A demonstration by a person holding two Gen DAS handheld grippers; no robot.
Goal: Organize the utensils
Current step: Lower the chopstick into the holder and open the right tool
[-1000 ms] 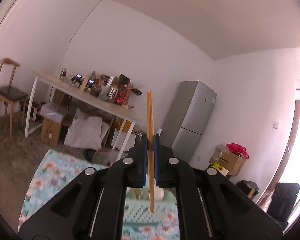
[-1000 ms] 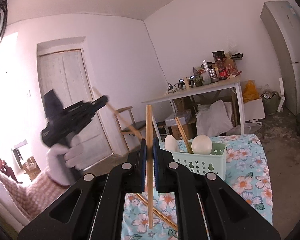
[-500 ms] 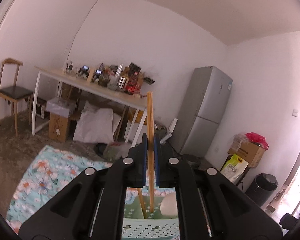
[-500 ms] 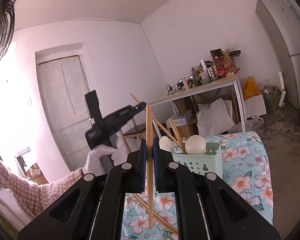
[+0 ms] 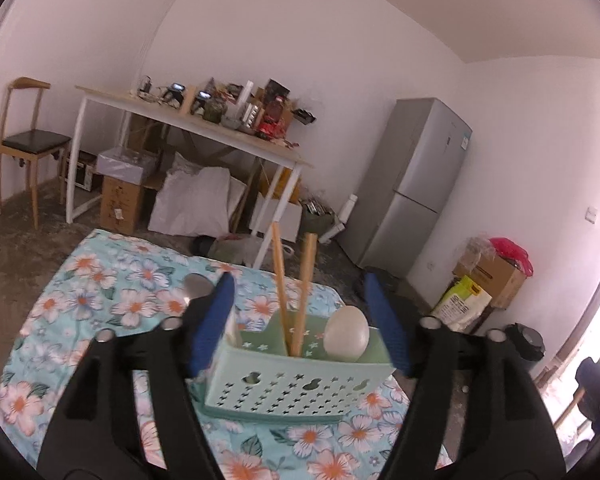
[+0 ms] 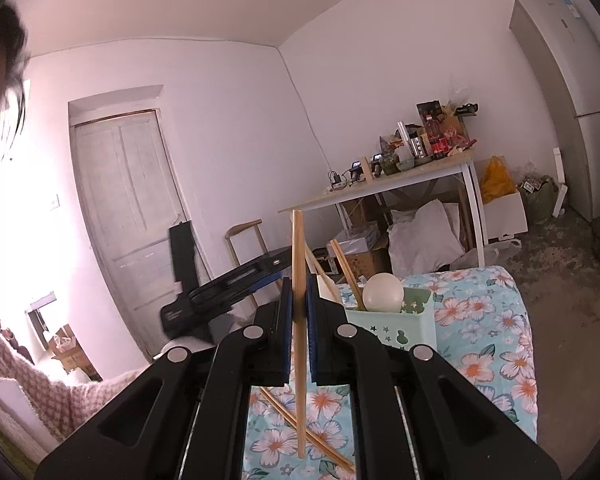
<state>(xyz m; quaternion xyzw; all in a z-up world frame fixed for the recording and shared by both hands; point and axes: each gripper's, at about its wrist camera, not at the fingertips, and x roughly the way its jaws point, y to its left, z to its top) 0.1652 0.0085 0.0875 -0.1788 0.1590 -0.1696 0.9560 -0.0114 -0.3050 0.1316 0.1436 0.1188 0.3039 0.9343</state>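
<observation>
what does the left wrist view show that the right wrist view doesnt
Only the left wrist view: the left hand-held gripper from behind, open with nothing between its pads, and a metal spoon on the floral cloth.

Only the right wrist view: the right hand-held gripper shut on a chopstick, loose chopsticks on the cloth, a door, and a pink sleeve.

Both: the green basket holding two chopsticks and a white spoon, plus the fridge.
</observation>
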